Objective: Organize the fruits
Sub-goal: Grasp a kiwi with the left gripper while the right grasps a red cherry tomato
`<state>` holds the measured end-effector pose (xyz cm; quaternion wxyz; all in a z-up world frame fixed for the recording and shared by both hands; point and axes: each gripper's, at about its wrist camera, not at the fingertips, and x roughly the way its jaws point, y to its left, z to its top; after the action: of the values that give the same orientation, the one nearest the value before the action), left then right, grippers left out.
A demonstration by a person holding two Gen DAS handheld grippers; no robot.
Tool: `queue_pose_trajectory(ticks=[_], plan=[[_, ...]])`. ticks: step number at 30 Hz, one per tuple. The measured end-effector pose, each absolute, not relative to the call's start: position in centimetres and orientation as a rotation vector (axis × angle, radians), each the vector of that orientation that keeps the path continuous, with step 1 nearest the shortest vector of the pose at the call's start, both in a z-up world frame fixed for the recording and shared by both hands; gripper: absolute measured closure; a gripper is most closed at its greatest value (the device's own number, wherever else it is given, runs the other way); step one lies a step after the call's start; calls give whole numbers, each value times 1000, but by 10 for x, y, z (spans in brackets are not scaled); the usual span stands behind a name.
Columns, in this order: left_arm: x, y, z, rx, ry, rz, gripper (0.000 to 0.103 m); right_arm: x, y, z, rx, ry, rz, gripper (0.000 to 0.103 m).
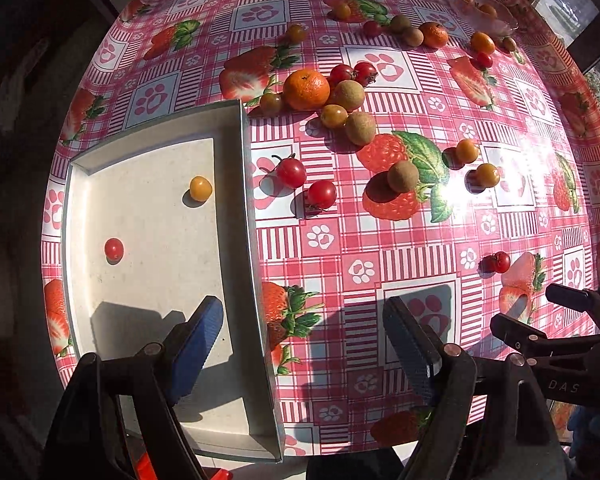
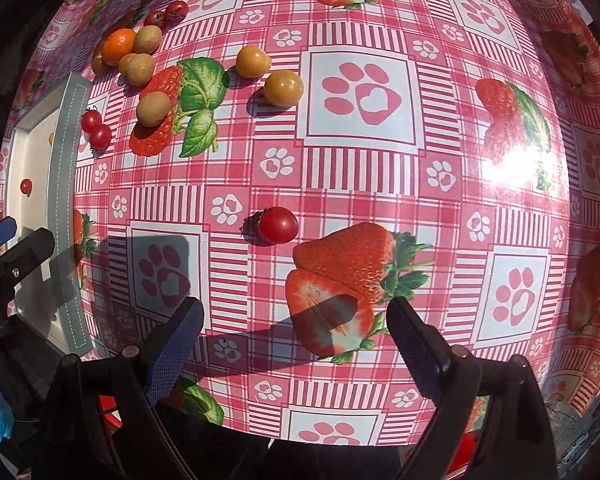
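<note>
Both grippers spread and holding nothing: left gripper (image 1: 302,344) over white tray (image 1: 256,216) edge, red tomato (image 2: 278,225) ahead of right gripper (image 2: 296,340).

A shallow white rectangular tray (image 1: 232,208) is sitting at the left of the frame, holding one small red cherry tomato (image 1: 113,249) and one round yellow-orange tomato (image 1: 201,188), well apart. Above its far corner, a bright orange mandarin (image 1: 306,89) is lying pressed among fuzzy brown kiwi-like fruits (image 1: 348,95) and red tomatoes (image 1: 342,74). A lone stemmed red tomato (image 2: 277,225) is resting mid-frame in the right wrist view.
</note>
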<state>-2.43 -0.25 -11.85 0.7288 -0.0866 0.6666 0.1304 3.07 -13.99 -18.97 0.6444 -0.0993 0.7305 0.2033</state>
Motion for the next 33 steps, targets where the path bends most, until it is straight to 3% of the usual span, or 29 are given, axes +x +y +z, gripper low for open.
queue_pose_trajectory(ticks=[17, 20, 21, 23, 24, 25, 26, 28, 30, 31, 33], plan=[[48, -36, -150, -106, 1457, 222, 20, 52, -106, -201, -301, 1576, 562, 9], [58, -36, -159, -95, 1457, 217, 20, 54, -84, -197, -343, 1556, 588, 24], [61, -36, -162, -99, 1457, 217, 20, 52, -77, -197, -355, 1555, 594, 34], [65, -35, -167, -111, 1462, 216, 21, 54, -70, -198, -386, 1534, 598, 36], [67, -35, -169, -114, 1466, 218, 25, 54, -66, -198, -394, 1527, 603, 40], [68, -34, -172, -116, 1475, 220, 39, 54, -63, -197, -403, 1520, 603, 46], [69, -33, -176, -134, 1489, 212, 46, 55, -60, -197, -411, 1514, 602, 50], [71, -28, -177, -161, 1476, 218, 46, 54, -54, -196, -430, 1506, 603, 67], [71, -27, -176, -178, 1462, 209, 60, 57, -51, -195, -435, 1504, 614, 82], [73, -26, -175, -172, 1457, 201, 75, 57, -49, -195, -430, 1508, 621, 82], [73, -27, -173, -161, 1454, 191, 76, 58, -51, -195, -400, 1522, 636, 82]])
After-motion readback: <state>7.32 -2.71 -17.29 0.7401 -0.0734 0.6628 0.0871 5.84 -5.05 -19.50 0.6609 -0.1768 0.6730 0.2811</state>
